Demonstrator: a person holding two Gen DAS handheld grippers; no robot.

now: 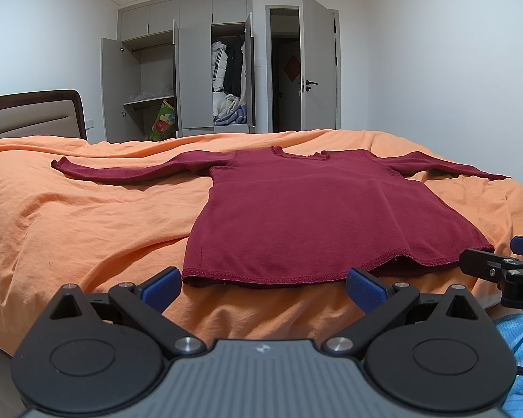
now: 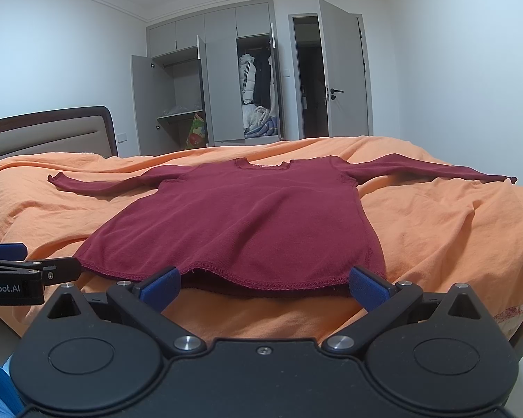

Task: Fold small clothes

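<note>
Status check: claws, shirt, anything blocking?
Left claw open, right claw open, both at the hem, holding nothing. Dark red long-sleeved shirt flat on orange bedcover, sleeves spread, unfolded. Nothing in the way.

Both grippers are held low and level, side by side, pointing the same way. Left gripper (image 1: 263, 287) has its blue-padded fingers (image 1: 162, 287) spread wide, nothing between them. Right gripper (image 2: 265, 287) is the same deal, wide apart and empty, sitting just beside the left one.
</note>
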